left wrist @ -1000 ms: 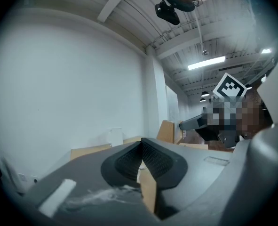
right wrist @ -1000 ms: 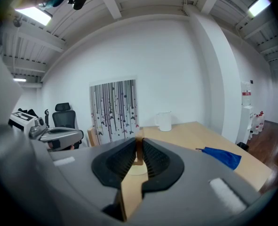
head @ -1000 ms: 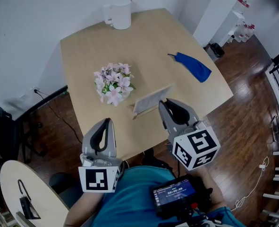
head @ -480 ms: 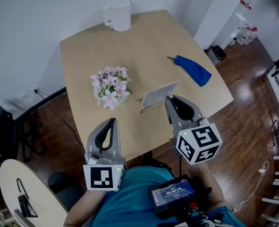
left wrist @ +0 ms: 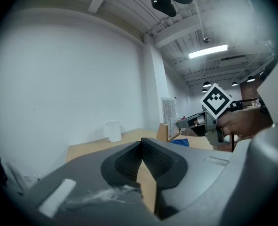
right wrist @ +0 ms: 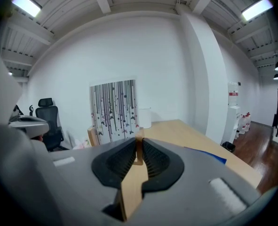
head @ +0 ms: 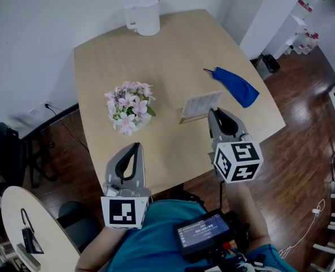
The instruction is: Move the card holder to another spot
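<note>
The card holder (head: 200, 105), a wooden base with a striped white card standing in it, is near the table's right side, close to the blue cloth (head: 235, 85). My right gripper (head: 213, 113) is shut on the end of the wooden base (right wrist: 139, 155); the card (right wrist: 114, 108) rises just beyond the jaws. I cannot tell whether the base is off the table. My left gripper (head: 135, 146) hovers over the table's near edge, shut with nothing between its jaws (left wrist: 141, 143). From the left gripper view the card holder (left wrist: 169, 122) and the right gripper (left wrist: 201, 121) show to the right.
A pot of pink flowers (head: 126, 107) stands left of the card holder on the light wooden table (head: 173, 55). A white jug (head: 144, 17) sits at the far edge. Dark wood floor surrounds the table, with an office chair (right wrist: 48, 117) at the left.
My right gripper has carried the card holder to the right and a little farther away, from beside the flowers towards the blue cloth. The left gripper has hardly moved.
</note>
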`<state>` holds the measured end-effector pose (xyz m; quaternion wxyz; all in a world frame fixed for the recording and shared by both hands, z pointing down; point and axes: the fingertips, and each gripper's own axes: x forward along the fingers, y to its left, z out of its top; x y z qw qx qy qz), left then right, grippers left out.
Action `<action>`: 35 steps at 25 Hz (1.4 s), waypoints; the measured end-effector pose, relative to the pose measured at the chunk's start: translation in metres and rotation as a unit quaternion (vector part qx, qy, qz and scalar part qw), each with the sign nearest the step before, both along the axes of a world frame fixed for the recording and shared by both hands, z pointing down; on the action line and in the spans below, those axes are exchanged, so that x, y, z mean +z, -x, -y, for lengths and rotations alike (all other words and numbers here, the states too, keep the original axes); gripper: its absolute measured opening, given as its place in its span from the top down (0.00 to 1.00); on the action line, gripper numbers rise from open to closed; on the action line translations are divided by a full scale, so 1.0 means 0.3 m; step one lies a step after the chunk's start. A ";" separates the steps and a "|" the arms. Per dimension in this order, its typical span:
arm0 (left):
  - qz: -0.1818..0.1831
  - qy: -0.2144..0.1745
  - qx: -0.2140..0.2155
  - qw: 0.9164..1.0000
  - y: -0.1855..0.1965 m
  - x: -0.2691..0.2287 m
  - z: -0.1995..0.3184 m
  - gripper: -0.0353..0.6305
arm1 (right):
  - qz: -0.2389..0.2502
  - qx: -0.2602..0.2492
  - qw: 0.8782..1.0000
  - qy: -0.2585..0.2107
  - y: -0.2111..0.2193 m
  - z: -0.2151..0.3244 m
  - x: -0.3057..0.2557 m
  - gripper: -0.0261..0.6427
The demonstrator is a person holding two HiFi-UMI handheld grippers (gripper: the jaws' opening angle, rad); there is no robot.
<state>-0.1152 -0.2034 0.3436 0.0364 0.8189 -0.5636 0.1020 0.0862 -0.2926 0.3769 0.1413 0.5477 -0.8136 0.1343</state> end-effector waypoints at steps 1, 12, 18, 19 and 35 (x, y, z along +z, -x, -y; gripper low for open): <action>0.002 0.004 -0.001 1.000 -0.008 0.008 0.007 0.92 | -0.002 0.005 1.000 0.004 -0.019 0.017 0.026 0.91; 0.031 0.047 -0.022 0.998 -0.039 0.077 0.041 0.92 | -0.015 0.063 0.996 0.068 -0.187 0.183 0.423 0.91; 0.054 0.064 -0.028 0.996 -0.043 0.099 0.053 0.92 | -0.037 0.082 0.989 0.116 -0.239 0.231 0.656 0.91; 0.053 0.067 -0.030 0.996 -0.043 0.101 0.055 0.92 | -0.039 0.085 0.989 0.119 -0.245 0.236 0.679 0.91; 0.055 0.078 -0.028 0.995 -0.023 0.138 0.059 0.92 | -0.043 0.095 0.987 0.124 -0.262 0.239 0.810 0.90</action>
